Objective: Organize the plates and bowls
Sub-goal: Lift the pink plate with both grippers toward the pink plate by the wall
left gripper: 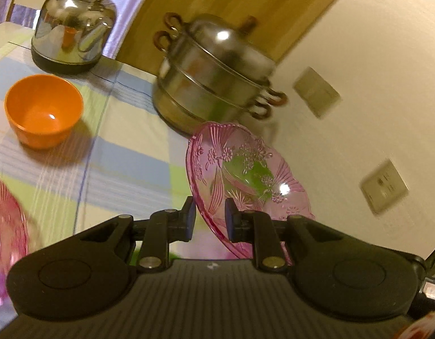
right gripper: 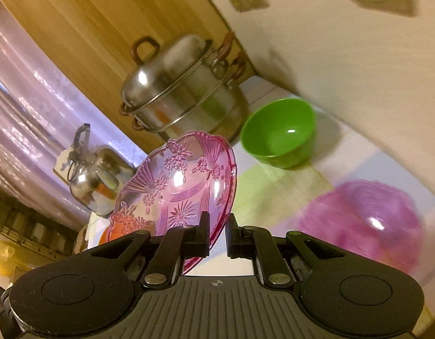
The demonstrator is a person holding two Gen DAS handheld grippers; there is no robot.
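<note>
Left wrist view has the left gripper [left gripper: 209, 217] nipped tight on the rim of a pink plate [left gripper: 245, 175] tilted clear of the checked cloth [left gripper: 127, 152], with a steamer [left gripper: 214, 76] close behind it, a kettle [left gripper: 73, 28] further back and an orange bowl [left gripper: 43, 110] off to one side. Right wrist view shows the right gripper [right gripper: 217, 231] clamped on its own pink plate [right gripper: 178, 180], also tilted in the air. Behind that one stand the steamer [right gripper: 183, 90] and kettle [right gripper: 96, 180], with a green bowl [right gripper: 279, 132] beside the steamer and a blurred pink dish [right gripper: 367, 220] lying on the cloth [right gripper: 274, 192].
</note>
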